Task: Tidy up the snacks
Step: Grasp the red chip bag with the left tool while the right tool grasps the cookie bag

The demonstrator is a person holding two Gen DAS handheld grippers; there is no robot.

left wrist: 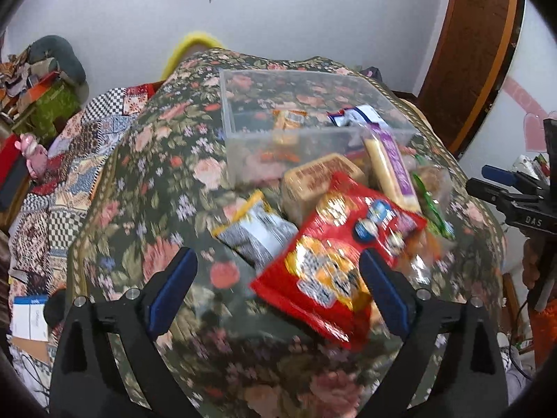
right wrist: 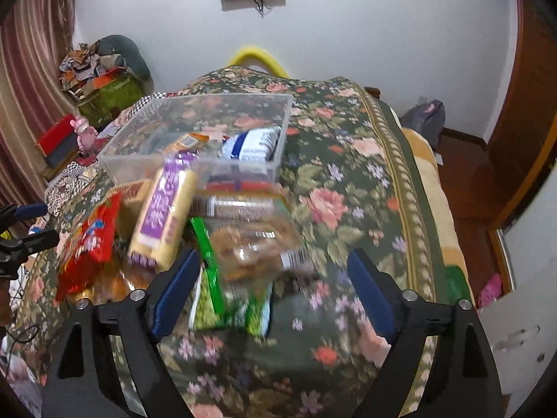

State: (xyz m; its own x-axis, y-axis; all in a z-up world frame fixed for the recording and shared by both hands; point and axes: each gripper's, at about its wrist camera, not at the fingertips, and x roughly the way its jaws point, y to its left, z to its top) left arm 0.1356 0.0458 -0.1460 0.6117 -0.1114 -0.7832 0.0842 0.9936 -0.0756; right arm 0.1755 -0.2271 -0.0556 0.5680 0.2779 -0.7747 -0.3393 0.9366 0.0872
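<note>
Left wrist: open left gripper above red snack bag.

Black gripper frames, blue padded fingers, silver screws

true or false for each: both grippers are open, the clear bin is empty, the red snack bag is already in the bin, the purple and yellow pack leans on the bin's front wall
1. The left gripper and right gripper are open. True; neither holds anything.
2. The clear bin is empty. False; an orange pack and a blue and white pack lie inside.
3. The red snack bag is already in the bin. False; it lies on the floral cloth outside the bin.
4. The purple and yellow pack leans on the bin's front wall. True.
</note>
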